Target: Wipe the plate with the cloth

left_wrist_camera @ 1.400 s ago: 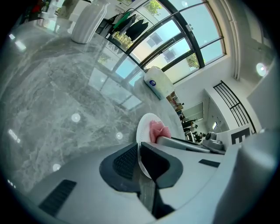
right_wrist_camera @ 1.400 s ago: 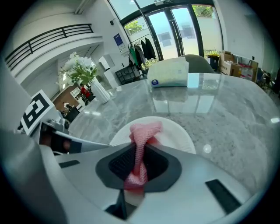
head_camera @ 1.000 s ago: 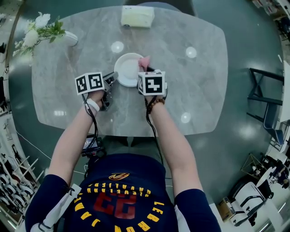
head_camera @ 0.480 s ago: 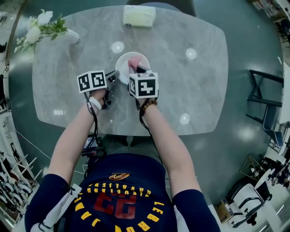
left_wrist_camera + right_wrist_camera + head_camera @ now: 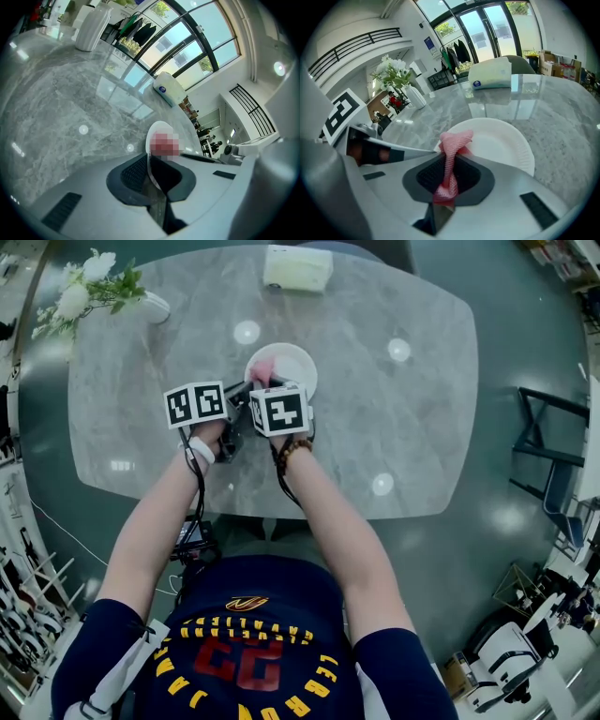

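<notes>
Now wiping is under way: the plate (image 5: 501, 140), on the table (image 5: 394, 427), is clamped at its rim by the left gripper (image 5: 151, 174), and the cloth (image 5: 454, 140), pinched in the right gripper (image 5: 449, 176), is laid on it. Next, a sweep across its bare side seems called for.

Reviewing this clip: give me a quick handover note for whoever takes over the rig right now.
Left gripper: shut on the rim of the plate, which sits on the table.
Right gripper: shut on the pink cloth; its free end lies on the plate's left part.
Done: both grasps made, cloth on plate. How much is wiped cannot be told.
Left: sweep the cloth over the plate's face, then release both.
</notes>
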Tool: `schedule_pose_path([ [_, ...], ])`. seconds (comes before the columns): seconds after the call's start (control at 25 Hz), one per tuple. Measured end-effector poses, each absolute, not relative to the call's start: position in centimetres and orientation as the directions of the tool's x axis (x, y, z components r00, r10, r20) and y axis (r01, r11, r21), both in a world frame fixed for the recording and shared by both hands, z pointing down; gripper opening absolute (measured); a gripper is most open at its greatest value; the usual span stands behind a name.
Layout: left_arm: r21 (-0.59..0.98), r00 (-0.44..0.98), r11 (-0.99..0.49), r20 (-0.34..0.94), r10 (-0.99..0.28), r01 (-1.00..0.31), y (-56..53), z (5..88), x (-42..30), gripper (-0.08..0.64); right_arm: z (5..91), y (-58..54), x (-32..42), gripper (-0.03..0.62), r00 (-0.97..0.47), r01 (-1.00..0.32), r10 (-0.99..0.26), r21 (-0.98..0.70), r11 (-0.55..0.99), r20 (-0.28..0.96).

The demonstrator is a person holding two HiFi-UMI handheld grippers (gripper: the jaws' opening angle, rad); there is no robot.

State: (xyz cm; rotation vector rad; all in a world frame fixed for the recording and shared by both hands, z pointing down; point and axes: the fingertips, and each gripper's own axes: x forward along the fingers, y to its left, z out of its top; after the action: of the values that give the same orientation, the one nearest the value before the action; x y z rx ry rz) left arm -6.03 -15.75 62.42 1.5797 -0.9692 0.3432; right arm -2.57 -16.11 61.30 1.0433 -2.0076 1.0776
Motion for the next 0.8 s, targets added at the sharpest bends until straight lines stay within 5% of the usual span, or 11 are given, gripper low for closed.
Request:
schedule_pose_path([
  [0.8,0.663,0.596,0.041,0.698,-0.397,-0.748,-15.7,62.5,-6.1,0.026,60.7,-15.5,8.1,0.04,-0.314,-0.946,-0.456,-0.233,0.226,0.833],
])
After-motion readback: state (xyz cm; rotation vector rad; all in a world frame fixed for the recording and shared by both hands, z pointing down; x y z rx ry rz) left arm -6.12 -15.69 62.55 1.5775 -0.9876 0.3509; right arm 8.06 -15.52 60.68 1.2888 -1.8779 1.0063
